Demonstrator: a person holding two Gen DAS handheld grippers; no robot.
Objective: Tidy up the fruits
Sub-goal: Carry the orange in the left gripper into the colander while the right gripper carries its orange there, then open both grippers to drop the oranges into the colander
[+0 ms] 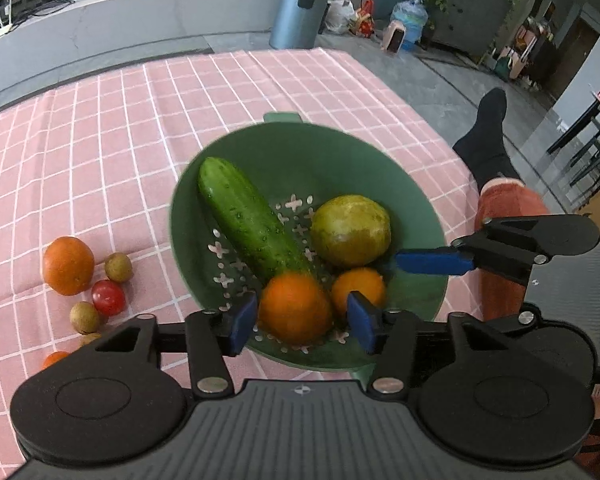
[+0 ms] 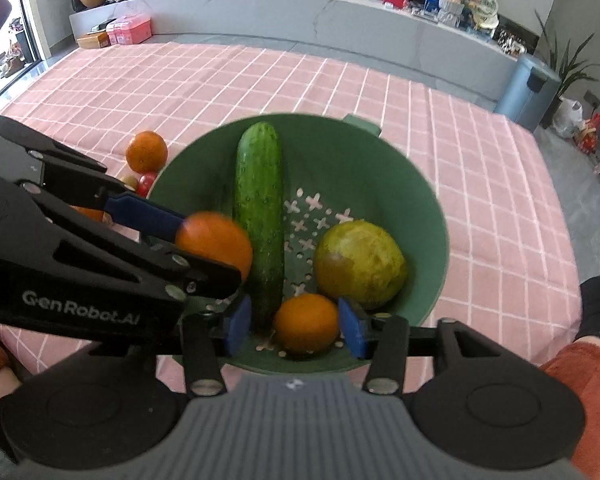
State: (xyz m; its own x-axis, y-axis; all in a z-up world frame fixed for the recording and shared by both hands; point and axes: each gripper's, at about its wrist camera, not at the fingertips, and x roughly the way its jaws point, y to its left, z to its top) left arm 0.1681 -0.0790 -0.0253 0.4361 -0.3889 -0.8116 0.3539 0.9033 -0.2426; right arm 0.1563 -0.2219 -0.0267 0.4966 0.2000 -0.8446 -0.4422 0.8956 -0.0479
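A green colander (image 1: 420, 208) (image 2: 380, 148) on the pink checked cloth holds a cucumber (image 1: 248, 216) (image 2: 260, 216), a yellow-green round fruit (image 1: 350, 230) (image 2: 360, 264) and a small orange (image 1: 360, 286) (image 2: 306, 322). My left gripper (image 1: 302, 318) is over the colander's near side with an orange (image 1: 294, 308) (image 2: 216, 242) between its blue pads; the orange looks blurred and the pads stand slightly apart from it. My right gripper (image 2: 296, 326) is open over the near rim, its pads on either side of the small orange, and it shows in the left wrist view (image 1: 432, 262).
Left of the colander lie another orange (image 1: 68, 265) (image 2: 146, 152), a cherry tomato (image 1: 108, 297) (image 2: 146, 182), two small brown fruits (image 1: 118, 267) and an orange piece (image 1: 54, 359). A person's leg (image 1: 496, 200) is past the table's right edge. A grey counter runs behind the table.
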